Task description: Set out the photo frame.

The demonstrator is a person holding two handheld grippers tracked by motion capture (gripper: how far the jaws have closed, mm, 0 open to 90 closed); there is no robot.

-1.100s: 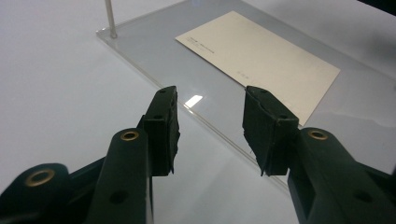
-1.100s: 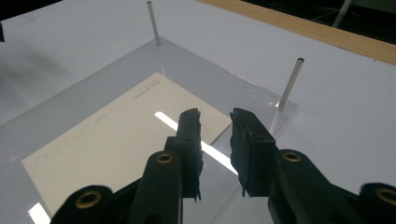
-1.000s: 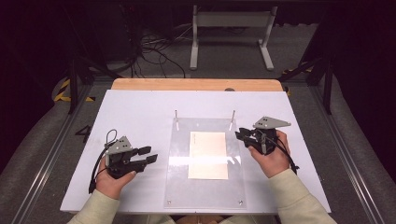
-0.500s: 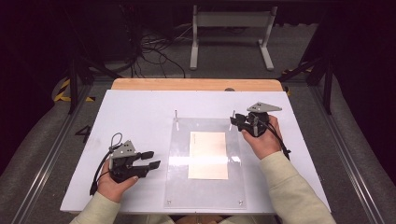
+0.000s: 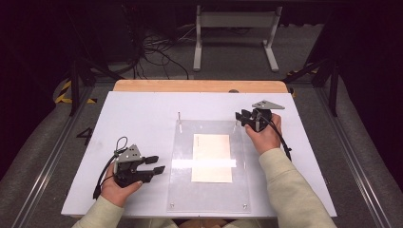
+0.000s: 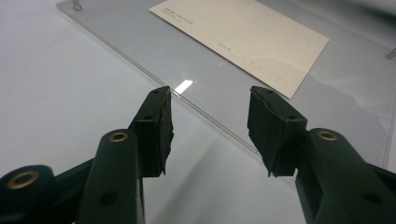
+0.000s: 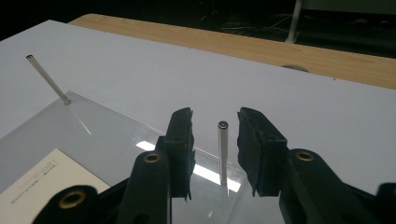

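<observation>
A clear acrylic plate (image 5: 209,190) lies on the white board (image 5: 142,118), with a cream card (image 5: 212,157) at its middle. Thin metal pins stand at its two far corners. My right gripper (image 5: 241,117) is at the far right pin (image 7: 223,151). Its jaws have just been opening, and the pin stands between the pads without touching them in the right gripper view (image 7: 215,135). The other pin (image 7: 46,78) leans at the far left corner. My left gripper (image 5: 157,164) rests open and empty beside the plate's left edge (image 6: 140,65), pointing at the card (image 6: 243,37).
A wooden table edge (image 5: 199,86) runs behind the white board. Beyond it on the dark floor are a white metal stand (image 5: 235,33) and loose cables (image 5: 157,47). Metal rails flank the table on both sides.
My right hand has moved away from me and slightly left, bringing its jaws around the far right pin. The left gripper has stayed where it was.
</observation>
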